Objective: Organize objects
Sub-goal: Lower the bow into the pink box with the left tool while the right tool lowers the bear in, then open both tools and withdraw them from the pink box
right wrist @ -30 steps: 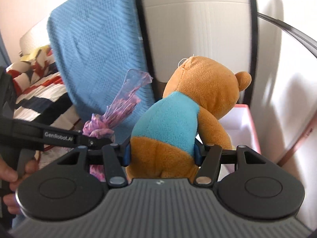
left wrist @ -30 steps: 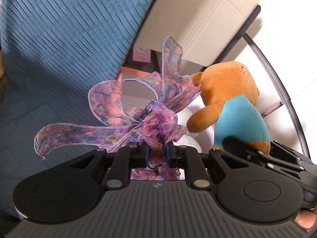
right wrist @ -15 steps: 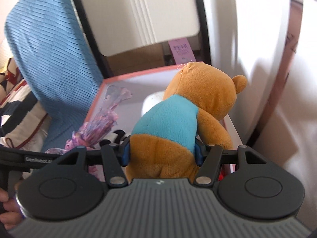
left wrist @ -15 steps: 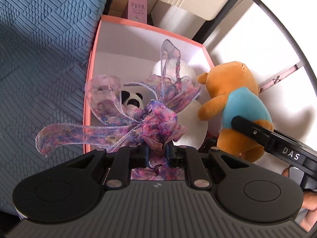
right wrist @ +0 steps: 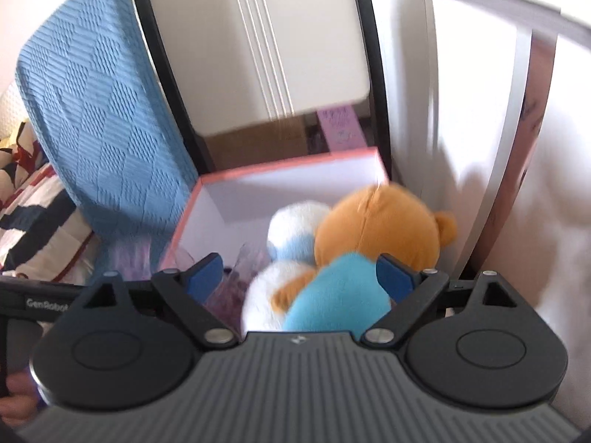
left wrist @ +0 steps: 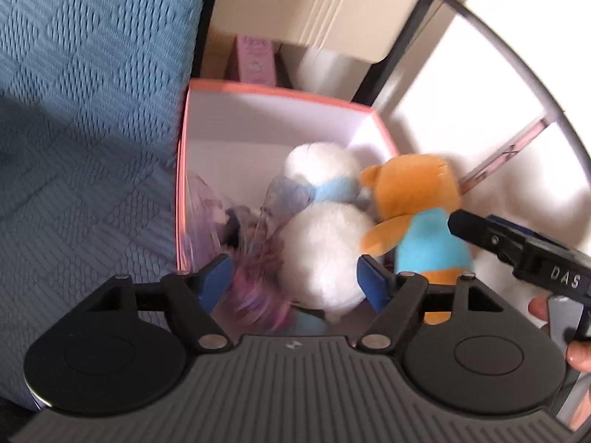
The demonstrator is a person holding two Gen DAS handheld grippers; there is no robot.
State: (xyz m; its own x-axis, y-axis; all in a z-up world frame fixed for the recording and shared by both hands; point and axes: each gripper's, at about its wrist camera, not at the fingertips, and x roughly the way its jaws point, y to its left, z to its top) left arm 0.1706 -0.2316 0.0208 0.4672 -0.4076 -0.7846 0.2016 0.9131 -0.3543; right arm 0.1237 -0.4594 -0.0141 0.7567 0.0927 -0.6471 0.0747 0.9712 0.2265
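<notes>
Both grippers are hanging wide open over the pink box [left wrist: 181,192] at frame centre. The left gripper [left wrist: 293,282] is holding nothing, the purple ribbon [left wrist: 255,280] lying blurred inside. The right gripper [right wrist: 301,277] is empty; the orange bear [right wrist: 373,229] is leaning against the white plush [right wrist: 295,229].

Probably a home bedroom, blue bedspread [left wrist: 81,118], toy box [left wrist: 236,88], patterned quilt [right wrist: 33,221]
</notes>
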